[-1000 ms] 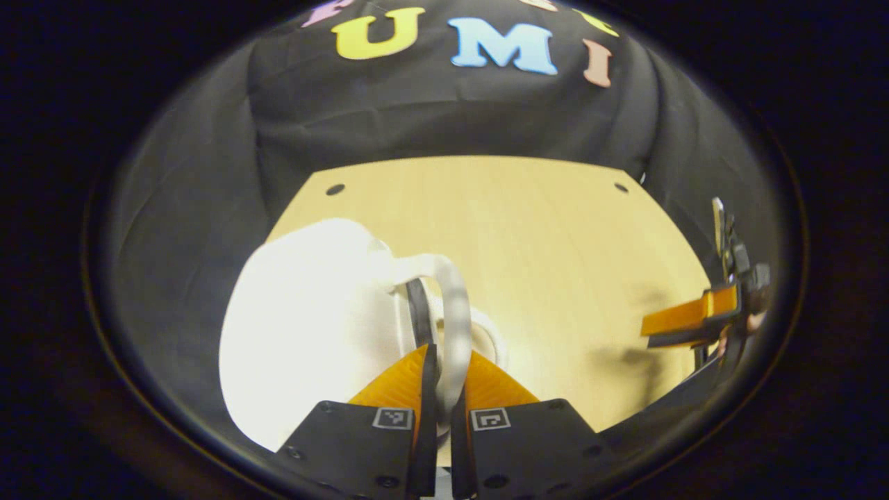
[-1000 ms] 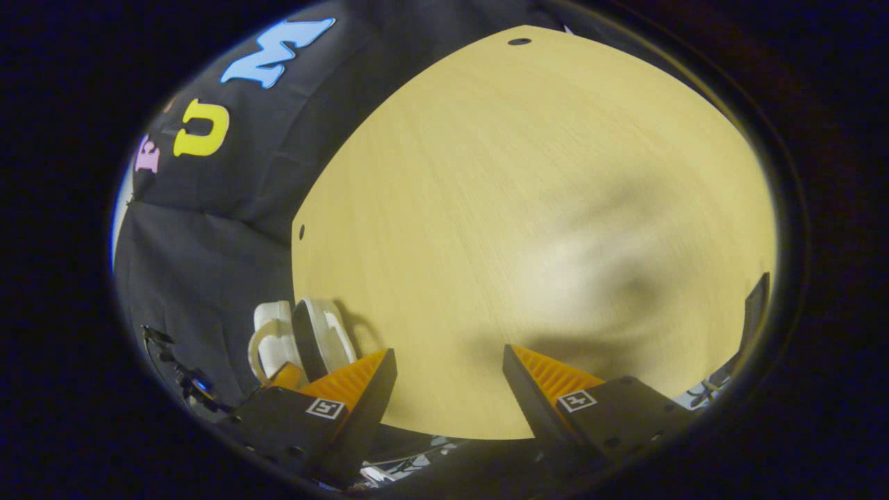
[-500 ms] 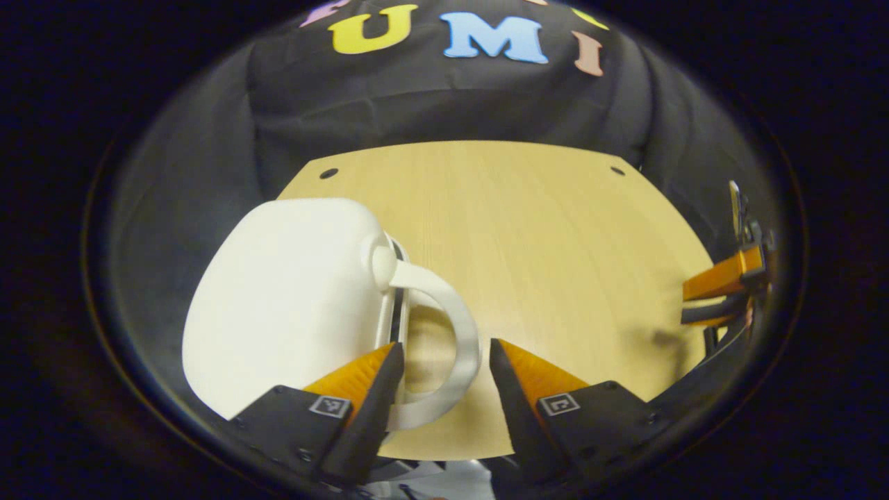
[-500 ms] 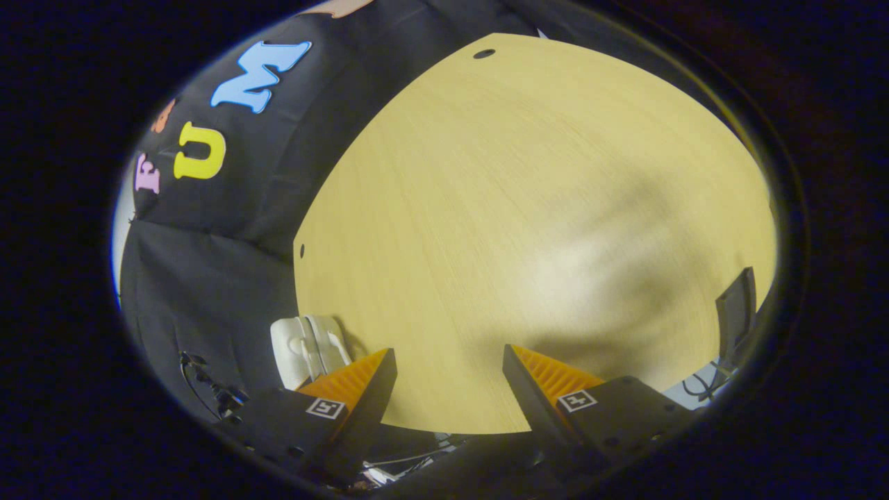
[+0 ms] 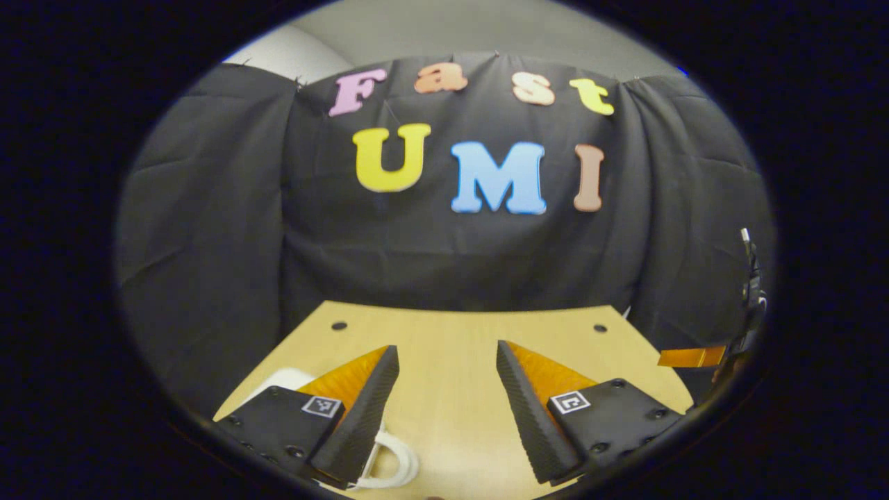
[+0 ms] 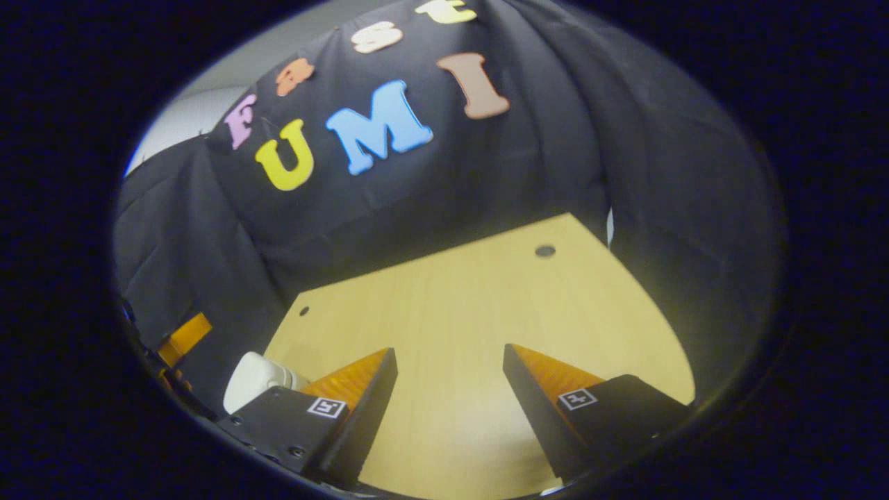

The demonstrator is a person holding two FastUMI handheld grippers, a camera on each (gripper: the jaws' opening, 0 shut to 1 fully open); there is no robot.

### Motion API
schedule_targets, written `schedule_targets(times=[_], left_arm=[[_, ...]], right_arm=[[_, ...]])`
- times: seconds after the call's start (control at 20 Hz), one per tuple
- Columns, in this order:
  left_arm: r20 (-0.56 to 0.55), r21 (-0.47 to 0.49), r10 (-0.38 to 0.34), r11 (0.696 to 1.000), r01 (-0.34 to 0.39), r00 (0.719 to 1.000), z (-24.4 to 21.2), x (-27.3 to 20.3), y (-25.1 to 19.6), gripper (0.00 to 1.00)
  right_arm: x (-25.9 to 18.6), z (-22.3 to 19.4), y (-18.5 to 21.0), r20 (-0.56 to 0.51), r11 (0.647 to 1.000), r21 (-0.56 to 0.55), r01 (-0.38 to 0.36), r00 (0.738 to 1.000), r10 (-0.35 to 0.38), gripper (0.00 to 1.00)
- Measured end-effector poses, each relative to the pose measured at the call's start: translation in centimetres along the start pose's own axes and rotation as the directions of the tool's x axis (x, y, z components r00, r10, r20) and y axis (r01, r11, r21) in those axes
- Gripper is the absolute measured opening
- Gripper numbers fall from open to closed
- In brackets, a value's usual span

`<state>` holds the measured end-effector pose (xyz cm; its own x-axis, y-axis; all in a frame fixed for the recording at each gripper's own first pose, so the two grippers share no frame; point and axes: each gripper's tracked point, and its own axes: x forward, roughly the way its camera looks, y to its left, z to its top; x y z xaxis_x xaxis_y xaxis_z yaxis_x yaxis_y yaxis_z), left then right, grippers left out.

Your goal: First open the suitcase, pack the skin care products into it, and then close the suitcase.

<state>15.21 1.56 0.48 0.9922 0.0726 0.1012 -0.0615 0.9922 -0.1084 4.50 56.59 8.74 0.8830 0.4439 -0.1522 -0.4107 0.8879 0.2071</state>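
The small white suitcase (image 5: pixel 288 380) lies closed on the wooden table (image 5: pixel 451 333), mostly hidden behind my left gripper's left finger. Its looped white handle (image 5: pixel 392 464) pokes out below that finger. My left gripper (image 5: pixel 446 351) is open above the table, nothing between its fingers, with the suitcase low on its left. In the right gripper view a rounded corner of the suitcase (image 6: pixel 253 378) shows at the table's left edge. My right gripper (image 6: pixel 449 351) is open over bare table (image 6: pixel 472 292). No skin care products are in sight.
The right gripper's finger (image 5: pixel 691 356) shows at the right edge of the left gripper view. The left gripper's finger (image 6: pixel 184 337) shows far left in the right gripper view. Black cloth walls close off the table's back and sides.
My left gripper opened and let go of the suitcase handle, then drew back and tilted up. The right gripper also tilted up, so the wall now shows above the table.
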Motion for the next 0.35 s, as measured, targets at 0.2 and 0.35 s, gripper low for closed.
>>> schedule_targets(times=[0.2,0.35], left_arm=[[0.355,-0.105,0.046,0.994,-0.009,0.934,6.4,-1.5,-5.6,0.94],[0.322,-0.171,0.164,0.979,-0.113,0.932,3.1,-2.5,-7.4,0.94]], right_arm=[[-3.5,12.2,1.1,0.487,0.966,-0.257,-0.014,0.862,0.142,0.95],[-6.0,16.2,2.0,0.696,0.872,-0.460,0.166,0.677,0.238,0.94]])
